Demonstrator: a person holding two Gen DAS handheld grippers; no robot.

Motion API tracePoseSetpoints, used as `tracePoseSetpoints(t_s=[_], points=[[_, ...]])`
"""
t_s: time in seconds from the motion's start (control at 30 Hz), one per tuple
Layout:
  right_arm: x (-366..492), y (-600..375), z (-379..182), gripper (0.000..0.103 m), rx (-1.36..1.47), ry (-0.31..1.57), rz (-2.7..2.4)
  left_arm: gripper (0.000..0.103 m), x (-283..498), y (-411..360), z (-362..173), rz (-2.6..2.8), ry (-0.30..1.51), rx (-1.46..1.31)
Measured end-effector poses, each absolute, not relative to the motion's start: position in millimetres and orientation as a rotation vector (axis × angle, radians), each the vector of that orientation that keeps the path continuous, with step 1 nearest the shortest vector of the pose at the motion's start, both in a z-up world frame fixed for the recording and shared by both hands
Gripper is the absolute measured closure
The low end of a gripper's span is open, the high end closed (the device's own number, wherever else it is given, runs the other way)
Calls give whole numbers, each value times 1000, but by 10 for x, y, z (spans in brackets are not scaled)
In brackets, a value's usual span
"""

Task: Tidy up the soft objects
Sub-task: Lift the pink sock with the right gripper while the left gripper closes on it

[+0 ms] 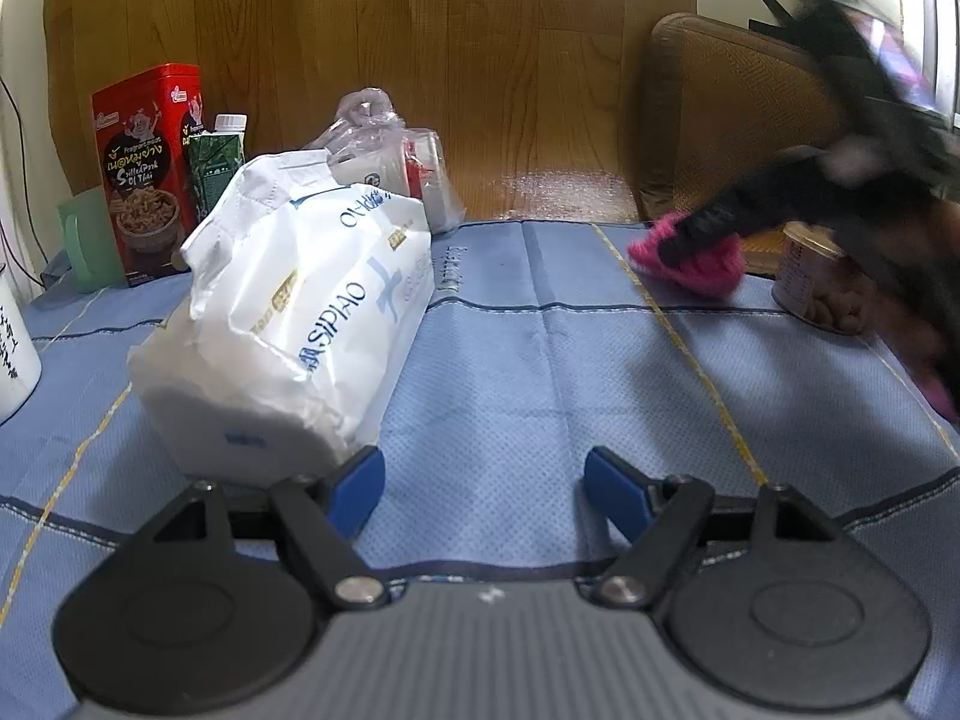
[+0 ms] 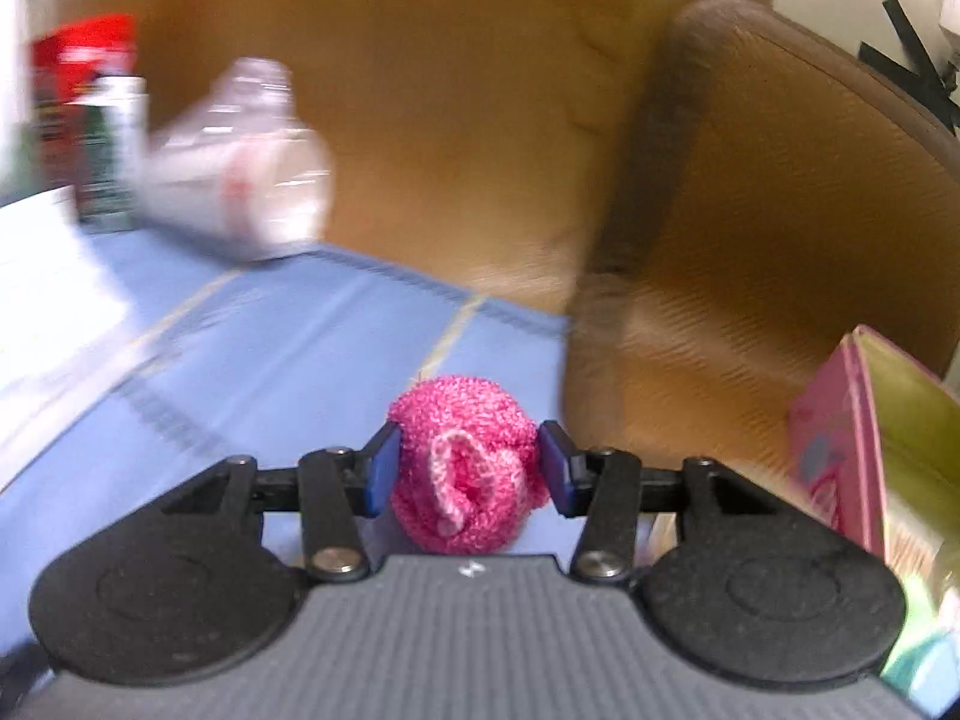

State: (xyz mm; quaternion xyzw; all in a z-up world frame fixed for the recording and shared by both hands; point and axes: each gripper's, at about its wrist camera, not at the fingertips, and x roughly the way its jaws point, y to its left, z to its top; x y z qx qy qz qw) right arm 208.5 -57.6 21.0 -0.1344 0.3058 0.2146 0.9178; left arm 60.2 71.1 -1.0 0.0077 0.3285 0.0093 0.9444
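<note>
My right gripper (image 2: 468,465) is shut on a pink knitted ball (image 2: 465,456), held just above the blue cloth (image 2: 288,348). In the left wrist view the same pink ball (image 1: 690,261) shows under the blurred right gripper (image 1: 714,234) at the right. My left gripper (image 1: 485,489) is open and empty, low over the blue cloth (image 1: 510,372). A soft white plastic pack with blue print (image 1: 288,312) lies just ahead of its left finger (image 1: 360,483).
A red snack tin (image 1: 147,168), a green carton (image 1: 216,168), a green cup (image 1: 87,246) and a clear bag (image 1: 396,156) stand at the back left. A can (image 1: 816,276) stands at the right. A brown chair (image 2: 780,228) stands beyond the table. A pink box (image 2: 852,432) is at right.
</note>
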Motion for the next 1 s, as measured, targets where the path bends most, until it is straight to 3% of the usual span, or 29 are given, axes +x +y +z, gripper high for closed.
tracePoseSetpoints(t_s=[0.37, 0.47, 0.5, 0.6, 1.0], points=[[1, -1615, 47, 51, -93, 576, 646, 26, 592, 682, -1, 19, 679, 30], [-262, -1730, -17, 43, -64, 500, 598, 26, 501, 624, 56, -53, 697, -26], [-308, -1752, -24, 37, -66, 479, 572, 26, 463, 588, 92, -93, 705, -54], [-330, -1804, -63, 35, -54, 463, 556, 27, 333, 400, 228, -240, 727, -113], [-223, -1937, -193, 34, -10, 463, 592, 29, 141, -163, 359, -490, 838, -149]])
